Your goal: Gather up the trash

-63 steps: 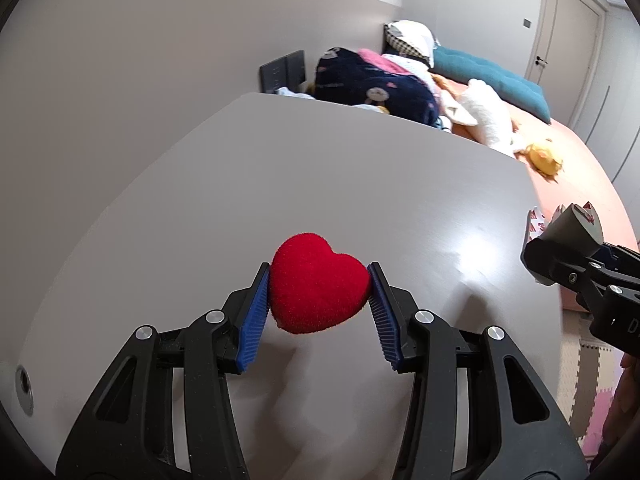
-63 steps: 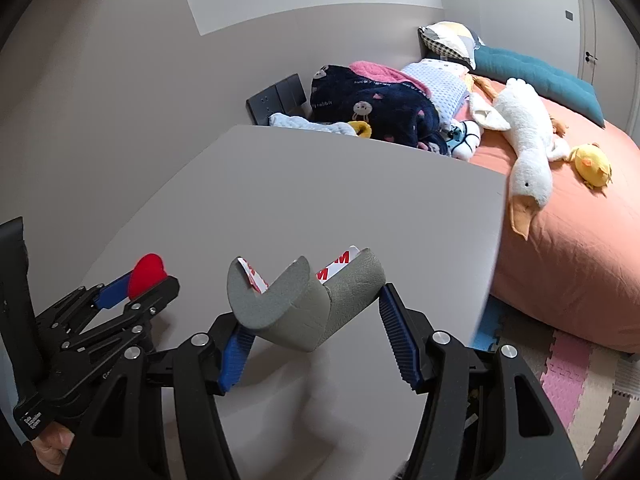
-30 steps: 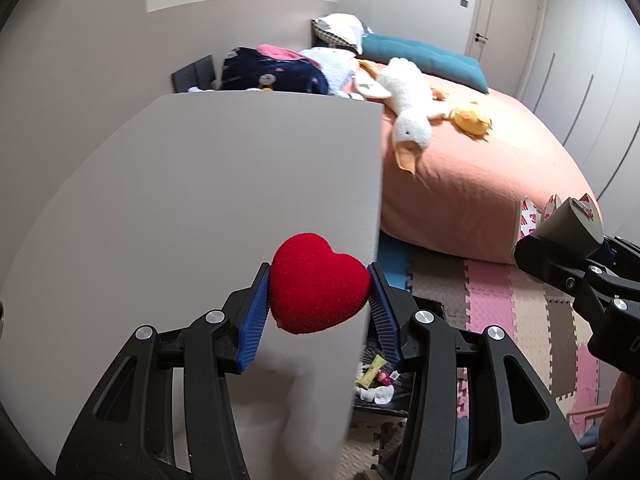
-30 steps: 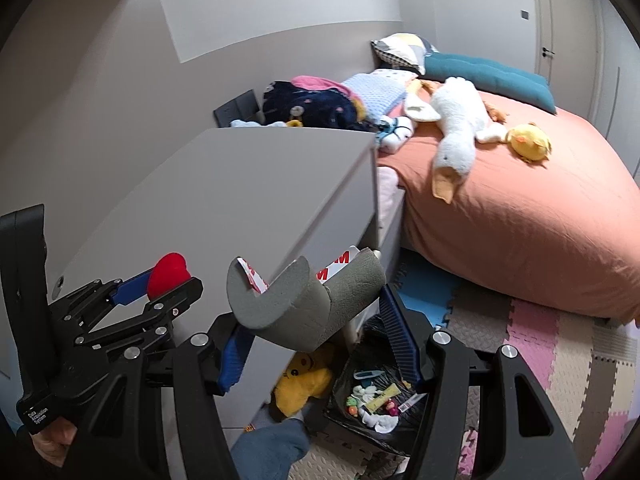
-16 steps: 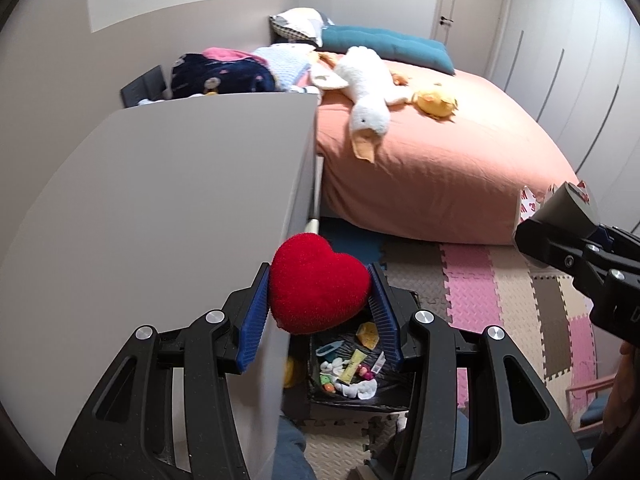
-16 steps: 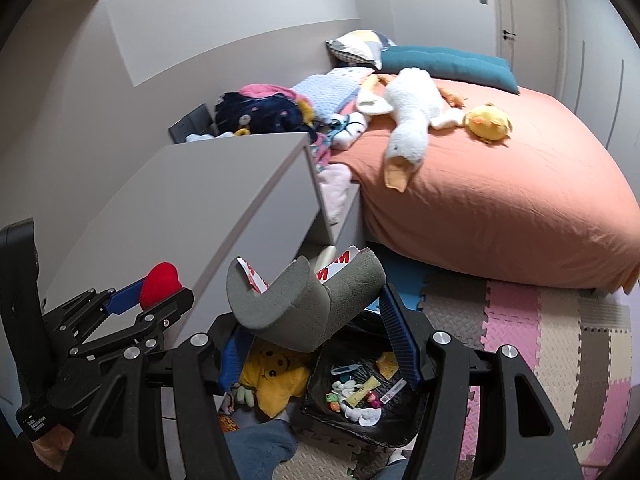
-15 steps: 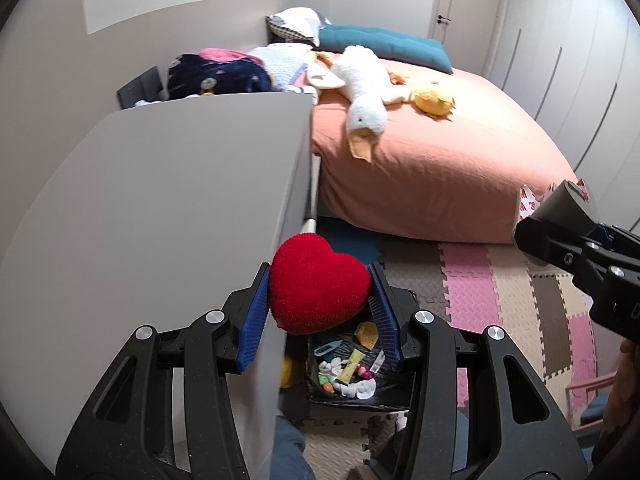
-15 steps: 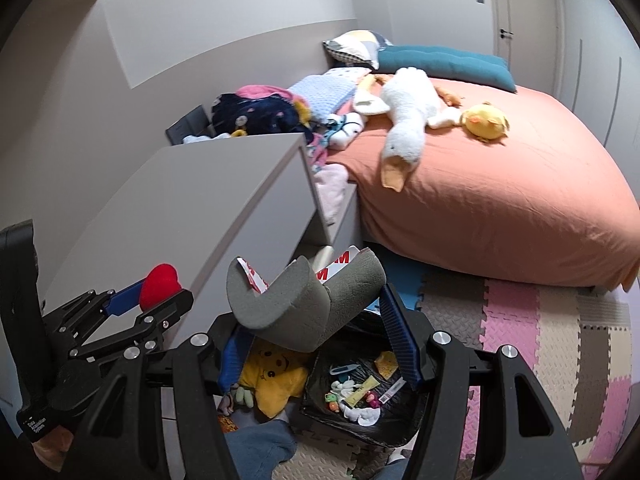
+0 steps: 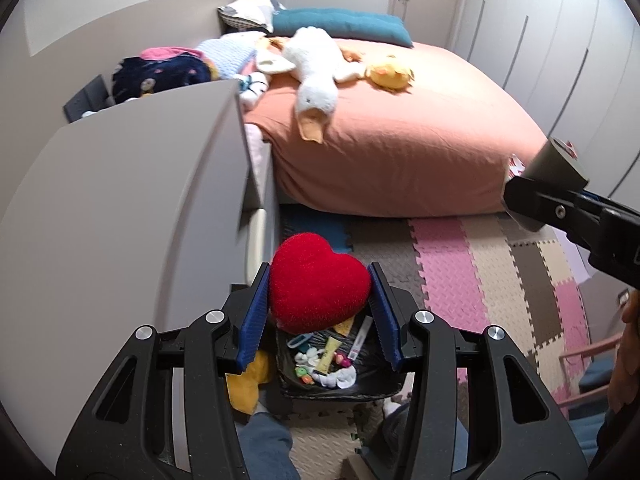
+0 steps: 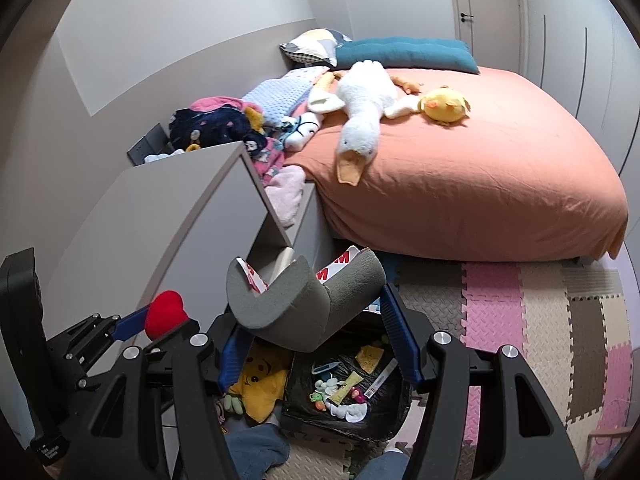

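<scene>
Above the black-lined trash bin [image 9: 340,384] beside the desk's [image 9: 120,200] front corner, the left gripper [image 9: 318,312] clamps a red foam heart [image 9: 318,284]. The right gripper [image 10: 316,344] pinches a grey foam corner guard [image 10: 300,304]; both look light, soft and squashable, best held across their broad sides.

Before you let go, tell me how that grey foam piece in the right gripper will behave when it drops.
The grey foam piece looks soft and light: it is bent into a corner shape between the right gripper's pads. It probably won't roll, being angular, but may bounce or land crooked in the bin below. The red-printed backing strips at its ends look loose and might flap.
</scene>
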